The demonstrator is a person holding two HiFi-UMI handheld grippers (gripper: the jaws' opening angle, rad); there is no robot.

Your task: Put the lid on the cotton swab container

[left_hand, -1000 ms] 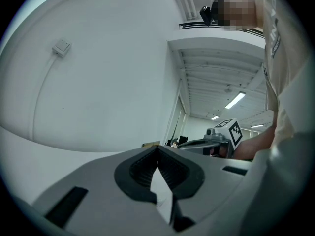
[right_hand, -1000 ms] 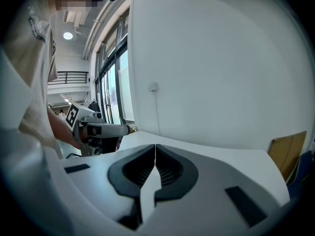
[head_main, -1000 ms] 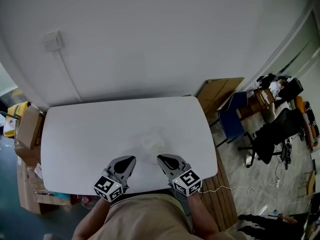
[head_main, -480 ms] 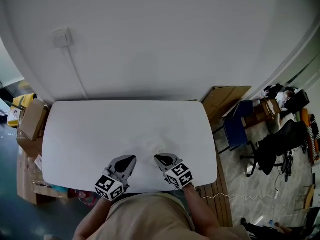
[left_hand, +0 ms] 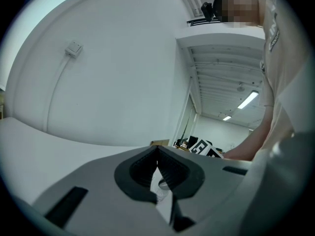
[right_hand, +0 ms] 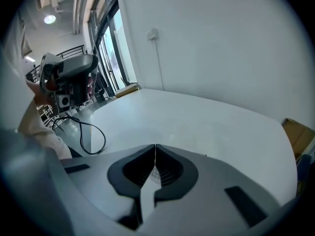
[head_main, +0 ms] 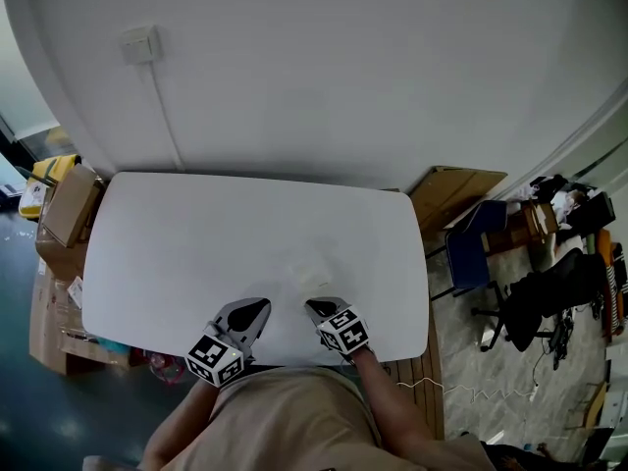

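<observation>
Cotton swab container (head_main: 304,269) sits faint on the desk (head_main: 167,243) in the head view, just beyond the left claw (head_main: 250,310) and right claw (head_main: 316,308), probably for easy reach. Left gripper view: claw clenched, empty. Right gripper view: clenched on nothing.

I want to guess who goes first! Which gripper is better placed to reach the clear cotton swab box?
Probably the right gripper: its shut tips sit close to the clear cotton swab box, while the left gripper, also shut and empty, lies further off to its side.
</observation>
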